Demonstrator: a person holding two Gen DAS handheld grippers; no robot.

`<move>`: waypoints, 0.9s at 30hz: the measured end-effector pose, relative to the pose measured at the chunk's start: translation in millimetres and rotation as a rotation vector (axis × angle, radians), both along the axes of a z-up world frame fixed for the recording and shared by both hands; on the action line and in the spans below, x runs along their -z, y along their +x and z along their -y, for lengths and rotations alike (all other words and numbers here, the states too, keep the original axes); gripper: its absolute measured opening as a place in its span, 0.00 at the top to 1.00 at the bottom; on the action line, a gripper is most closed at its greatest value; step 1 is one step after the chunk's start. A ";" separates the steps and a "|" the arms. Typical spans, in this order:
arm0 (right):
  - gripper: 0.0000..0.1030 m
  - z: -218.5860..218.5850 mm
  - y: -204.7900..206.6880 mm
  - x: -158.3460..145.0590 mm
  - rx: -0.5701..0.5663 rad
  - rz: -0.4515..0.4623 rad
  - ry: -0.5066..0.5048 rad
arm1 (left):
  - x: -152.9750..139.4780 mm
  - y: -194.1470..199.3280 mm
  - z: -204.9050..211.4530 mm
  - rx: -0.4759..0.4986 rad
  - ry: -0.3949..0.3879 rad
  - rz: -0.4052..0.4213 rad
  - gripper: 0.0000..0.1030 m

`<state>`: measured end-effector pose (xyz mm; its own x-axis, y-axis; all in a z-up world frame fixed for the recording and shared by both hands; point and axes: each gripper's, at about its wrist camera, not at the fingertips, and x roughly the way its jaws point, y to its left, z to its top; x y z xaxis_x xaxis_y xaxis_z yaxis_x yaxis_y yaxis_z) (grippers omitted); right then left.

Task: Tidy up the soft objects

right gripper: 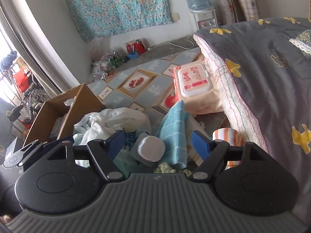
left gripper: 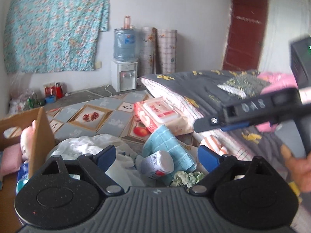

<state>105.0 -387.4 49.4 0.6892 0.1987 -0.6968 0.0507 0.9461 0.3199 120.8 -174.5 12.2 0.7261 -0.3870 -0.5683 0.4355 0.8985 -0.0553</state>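
Note:
A heap of soft things lies on the patterned floor mat (left gripper: 101, 116). It holds a crumpled white cloth (left gripper: 87, 145), a folded light-blue towel (left gripper: 165, 143), a white roll-shaped pack (left gripper: 157, 164) and a small green-white rag (left gripper: 186, 177). My left gripper (left gripper: 157, 159) hovers over the heap, open, its blue pads apart from the roll. My right gripper (right gripper: 158, 144) is open too, above the same white roll (right gripper: 151, 151) and blue towel (right gripper: 175, 132), gripping nothing. An orange-striped rolled cloth (right gripper: 229, 136) lies by the quilt.
An open cardboard box (left gripper: 40, 134) at the left holds a pink plush toy (left gripper: 27, 136) and a pink cloth. A wet-wipes pack (right gripper: 194, 85) lies behind the heap. A grey quilt with yellow bears (right gripper: 272, 77) fills the right side. A water dispenser (left gripper: 124, 75) stands by the wall.

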 end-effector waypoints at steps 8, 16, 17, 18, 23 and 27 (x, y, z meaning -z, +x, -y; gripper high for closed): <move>0.33 4.7 58.5 41.2 -0.019 -0.087 0.040 | 34.3 33.6 39.3 0.075 0.054 -0.032 0.37; 0.51 10.4 94.5 76.7 -0.020 -0.174 0.041 | 61.5 60.4 48.9 0.064 0.038 -0.123 0.61; 0.54 10.7 96.9 79.7 -0.024 -0.181 0.040 | 63.9 61.1 49.4 0.062 0.046 -0.126 0.62; 0.55 9.7 98.8 82.2 -0.029 -0.186 0.036 | 64.5 60.4 49.7 0.058 0.056 -0.116 0.62; 0.57 9.0 101.6 88.6 -0.036 -0.203 0.048 | 68.0 59.8 48.9 0.049 0.092 -0.121 0.63; 0.56 12.7 98.7 74.7 -0.039 -0.171 0.000 | 68.3 56.8 45.5 0.038 0.105 -0.119 0.63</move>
<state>203.8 -400.1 -25.4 0.5524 0.2225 -0.8033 0.0679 0.9485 0.3094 177.6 -220.0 -56.1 0.6372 -0.3473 -0.6881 0.4655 0.8849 -0.0156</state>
